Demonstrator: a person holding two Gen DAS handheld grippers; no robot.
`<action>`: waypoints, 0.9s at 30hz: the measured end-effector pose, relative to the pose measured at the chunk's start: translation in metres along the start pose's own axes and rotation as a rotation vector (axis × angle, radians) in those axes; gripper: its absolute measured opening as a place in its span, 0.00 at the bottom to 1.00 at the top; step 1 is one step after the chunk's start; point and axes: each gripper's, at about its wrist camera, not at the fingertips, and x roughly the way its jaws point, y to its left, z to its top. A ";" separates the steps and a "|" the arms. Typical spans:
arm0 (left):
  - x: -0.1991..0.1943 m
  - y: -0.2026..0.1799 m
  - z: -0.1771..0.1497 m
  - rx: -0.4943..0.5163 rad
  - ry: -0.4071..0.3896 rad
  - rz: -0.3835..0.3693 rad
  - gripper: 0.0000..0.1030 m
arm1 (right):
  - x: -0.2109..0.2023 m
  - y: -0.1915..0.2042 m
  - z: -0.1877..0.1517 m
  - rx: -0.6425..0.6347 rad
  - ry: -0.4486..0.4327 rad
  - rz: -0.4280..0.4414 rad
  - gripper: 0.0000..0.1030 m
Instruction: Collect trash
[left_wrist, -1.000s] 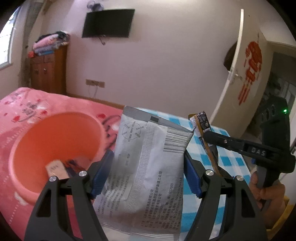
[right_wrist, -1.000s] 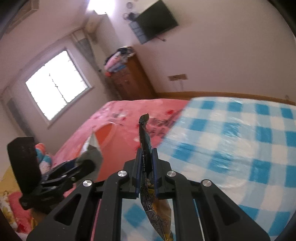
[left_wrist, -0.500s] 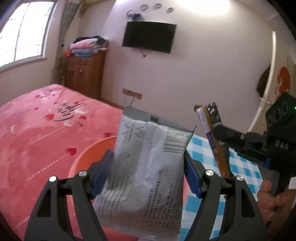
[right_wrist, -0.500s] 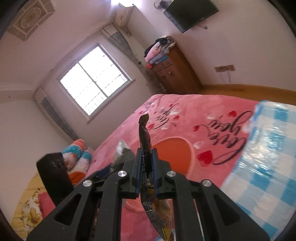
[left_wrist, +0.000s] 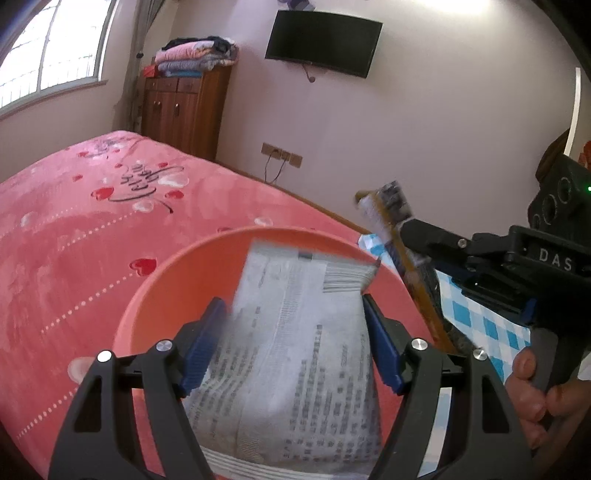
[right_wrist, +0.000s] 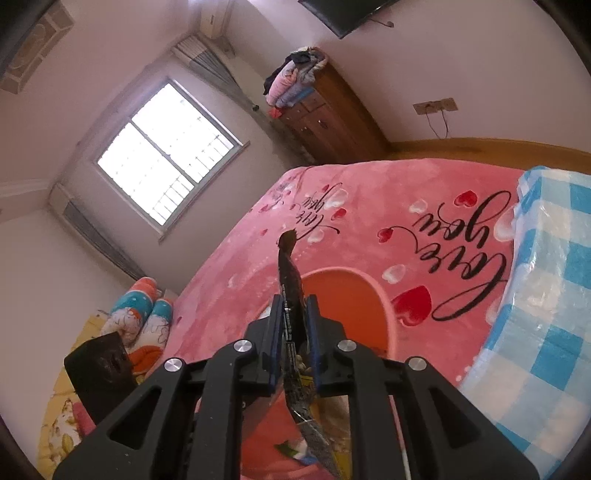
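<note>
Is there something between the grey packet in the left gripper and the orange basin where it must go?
Nothing visible blocks it. The grey packet sits between the left gripper's blue pads, directly over the open orange basin. The right gripper, shut on a dark wrapper, hangs beside the basin's right rim.

Daylight enters through the window (right_wrist: 168, 162), overexposed to white at centre left of the right wrist view. The wall (left_wrist: 424, 122) is evenly lit; glare sits at the upper right. The grey wrapper (left_wrist: 295, 354) is motion-blurred. Both frames bend straight lines and darken to black at the corners.
</note>
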 end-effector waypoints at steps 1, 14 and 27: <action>0.000 0.000 -0.001 0.001 -0.001 -0.001 0.73 | -0.002 -0.002 -0.001 0.005 -0.006 0.000 0.31; -0.016 -0.003 -0.011 -0.007 -0.057 -0.009 0.84 | -0.034 -0.001 -0.012 -0.054 -0.078 -0.058 0.78; -0.045 -0.068 -0.036 0.110 -0.147 -0.120 0.96 | -0.115 -0.032 -0.077 -0.200 -0.236 -0.417 0.83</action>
